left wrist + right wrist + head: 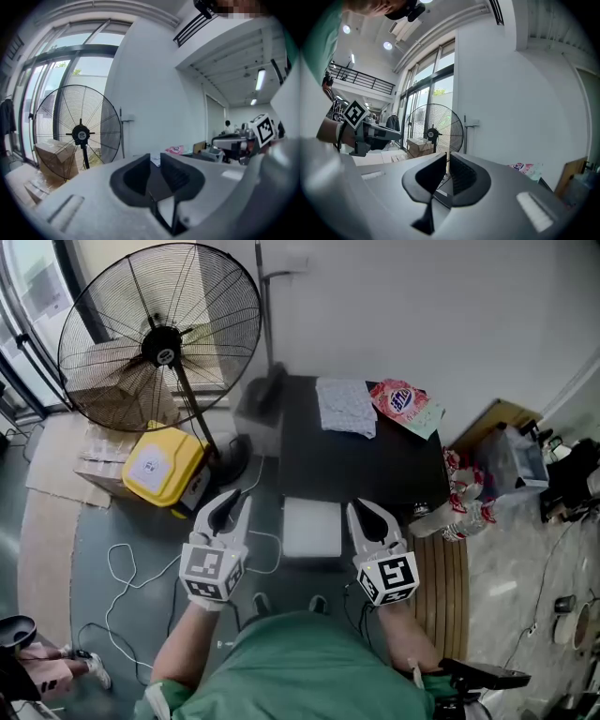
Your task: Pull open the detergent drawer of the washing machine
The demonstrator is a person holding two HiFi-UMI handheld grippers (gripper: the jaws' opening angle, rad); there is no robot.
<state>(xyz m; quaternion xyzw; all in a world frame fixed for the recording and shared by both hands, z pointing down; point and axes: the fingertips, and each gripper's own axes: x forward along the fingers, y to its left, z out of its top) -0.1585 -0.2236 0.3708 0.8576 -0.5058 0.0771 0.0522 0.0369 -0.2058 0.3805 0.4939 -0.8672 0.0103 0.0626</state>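
Note:
The washing machine (375, 465) shows its dark top below me in the head view. A white rectangular part (311, 527), seemingly the detergent drawer, sticks out from its near left edge. My left gripper (228, 512) hangs just left of that white part, shut and empty. Just right of it is my right gripper (370, 518), also shut with nothing held. In the left gripper view the jaws (155, 159) stand close together, pointing level over the machine's top. The right gripper view shows its jaws (447, 157) likewise together.
A big standing fan (159, 334) and a yellow box (161, 465) stand left of the machine. A folded cloth (345, 406) and a pink detergent bag (405, 404) lie on its top. White cables (122, 568) trail on the floor. A wooden slatted mat (448, 577) is at the right.

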